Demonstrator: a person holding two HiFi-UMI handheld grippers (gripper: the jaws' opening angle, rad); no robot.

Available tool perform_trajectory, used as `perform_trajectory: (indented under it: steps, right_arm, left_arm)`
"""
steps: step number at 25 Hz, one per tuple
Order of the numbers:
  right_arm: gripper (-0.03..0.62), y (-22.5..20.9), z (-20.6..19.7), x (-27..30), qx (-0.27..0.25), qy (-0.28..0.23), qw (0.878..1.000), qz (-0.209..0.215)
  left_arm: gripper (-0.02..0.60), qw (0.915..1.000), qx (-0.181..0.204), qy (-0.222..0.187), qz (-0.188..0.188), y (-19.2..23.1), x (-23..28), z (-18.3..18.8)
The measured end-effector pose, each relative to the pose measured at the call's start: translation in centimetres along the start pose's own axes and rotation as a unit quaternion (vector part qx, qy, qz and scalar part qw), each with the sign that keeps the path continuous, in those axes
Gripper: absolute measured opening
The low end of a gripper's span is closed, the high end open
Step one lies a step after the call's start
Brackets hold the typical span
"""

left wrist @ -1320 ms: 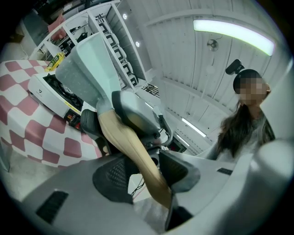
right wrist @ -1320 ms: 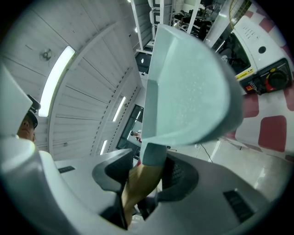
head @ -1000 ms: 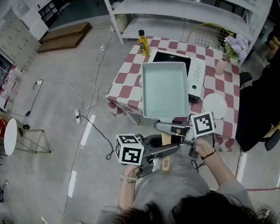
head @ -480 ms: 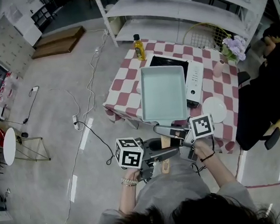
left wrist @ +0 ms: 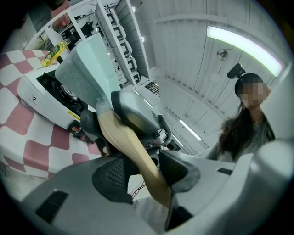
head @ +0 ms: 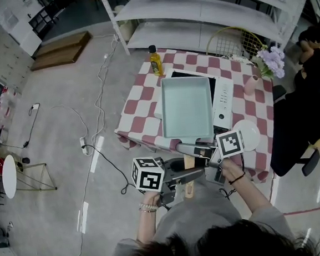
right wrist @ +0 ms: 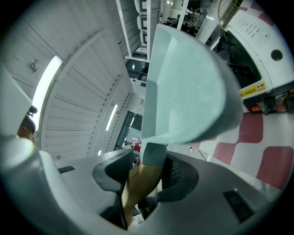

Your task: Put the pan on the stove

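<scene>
A pale mint rectangular pan (head: 187,106) hangs over the checked table (head: 138,98), covering most of the black top of the white stove (head: 223,94). Its wooden handle (head: 189,166) points back toward me. My left gripper (head: 185,176) is shut on the handle's rear part, and my right gripper (head: 194,149) is shut on it close to the pan. In the left gripper view the handle (left wrist: 133,151) runs between the pads (left wrist: 112,176) up to the pan (left wrist: 87,69), with the stove (left wrist: 41,98) beyond. In the right gripper view the pan (right wrist: 188,87) fills the frame above the clamped handle (right wrist: 140,183).
A yellow oil bottle (head: 155,61) stands at the table's far left corner. A white plate (head: 248,134) lies right of the stove, a vase of flowers (head: 270,63) at far right. White shelves (head: 205,3) stand behind; cables (head: 98,152) cross the floor at left. A person (head: 308,44) sits at right.
Both grippers have carried the pan forward over the table; it now covers more of the stove's black top. The grip on the handle is unchanged.
</scene>
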State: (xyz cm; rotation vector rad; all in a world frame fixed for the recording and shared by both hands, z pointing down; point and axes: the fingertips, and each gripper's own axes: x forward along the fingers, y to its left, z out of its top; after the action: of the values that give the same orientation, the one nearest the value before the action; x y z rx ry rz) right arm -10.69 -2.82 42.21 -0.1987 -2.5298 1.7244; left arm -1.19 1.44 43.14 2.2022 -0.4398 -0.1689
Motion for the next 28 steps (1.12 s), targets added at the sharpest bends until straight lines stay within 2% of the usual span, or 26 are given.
perform_trajectory:
  steps: [10,28]
  right_arm:
    - [0.178,-2.1,5.2,0.0,0.012,-0.015,1.000,0.001]
    - [0.178,-5.7,10.9,-1.5,0.026,-0.039,0.999,-0.003]
  left_arm:
    - [0.192,0.9997,-0.014,0.021,-0.002,3.2,1.0,4.1]
    - [0.192,0.9987,-0.026,0.043,-0.006,7.5,3.5,8.1]
